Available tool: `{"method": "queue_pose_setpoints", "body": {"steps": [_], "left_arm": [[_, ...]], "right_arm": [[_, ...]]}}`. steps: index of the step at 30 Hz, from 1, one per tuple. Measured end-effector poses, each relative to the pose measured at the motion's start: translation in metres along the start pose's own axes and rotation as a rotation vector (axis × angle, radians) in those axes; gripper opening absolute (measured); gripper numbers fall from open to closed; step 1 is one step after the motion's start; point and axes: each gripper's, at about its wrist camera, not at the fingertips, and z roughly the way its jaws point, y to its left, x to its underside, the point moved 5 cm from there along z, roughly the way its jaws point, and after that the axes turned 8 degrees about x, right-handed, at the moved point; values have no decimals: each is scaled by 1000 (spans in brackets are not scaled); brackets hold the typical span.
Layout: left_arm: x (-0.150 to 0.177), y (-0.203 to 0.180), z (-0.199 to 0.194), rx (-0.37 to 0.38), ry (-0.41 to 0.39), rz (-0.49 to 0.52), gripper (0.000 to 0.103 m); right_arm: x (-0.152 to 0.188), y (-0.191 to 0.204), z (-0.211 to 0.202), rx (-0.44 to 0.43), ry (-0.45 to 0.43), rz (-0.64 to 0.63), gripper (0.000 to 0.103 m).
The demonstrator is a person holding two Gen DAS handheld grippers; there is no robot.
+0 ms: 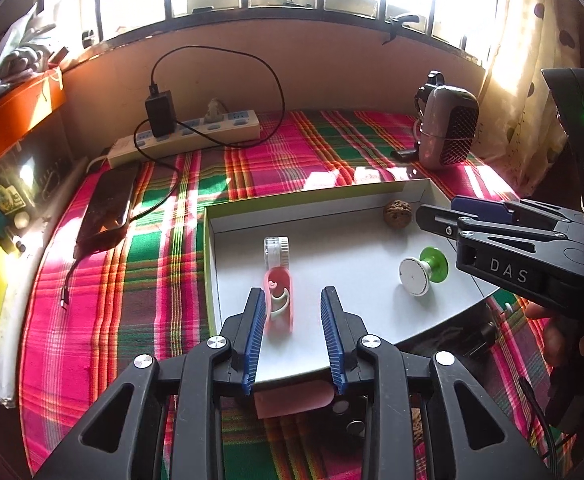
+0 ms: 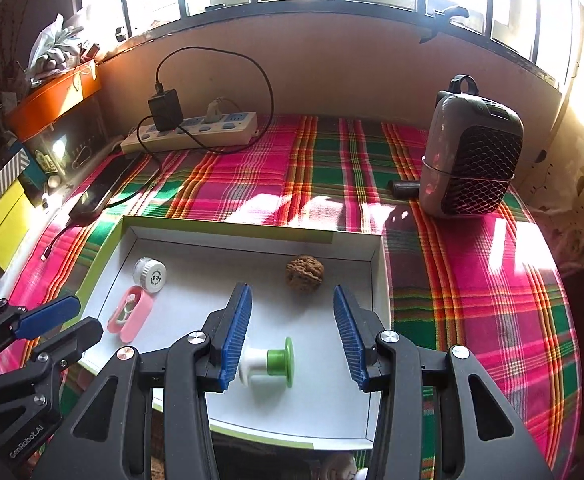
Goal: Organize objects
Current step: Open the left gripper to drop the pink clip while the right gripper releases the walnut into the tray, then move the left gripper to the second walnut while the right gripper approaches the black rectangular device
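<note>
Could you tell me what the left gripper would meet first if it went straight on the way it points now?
Most likely the pink case lying in the white tray: it sits just ahead between the open left gripper fingers. Depth is uncertain.

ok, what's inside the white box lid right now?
Four things lie in the box lid: walnut, white round case, pink case, green-white spool. The near edge is hidden behind the gripper bodies.

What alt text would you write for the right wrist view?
An open right tool hovers over a shallow white box holding a green-and-white spool, walnut, pink case and small white jar, on plaid cloth.
</note>
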Motion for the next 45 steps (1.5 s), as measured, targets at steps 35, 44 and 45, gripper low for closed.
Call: {"method": "queue_pose_setpoints", "body": {"steps": [35,44,45], "left_arm": [[71,-59,-25,230,38,74,31],[76,-66,-10,220,73,97,32],[76,-66,-9,222,74,95,32]], "right_arm": [[91,-48,-63,6,-26,108,44],[100,-48,-63,-3,-12,108,44],[100,-49,-62,-4,-12,109,44]]}}
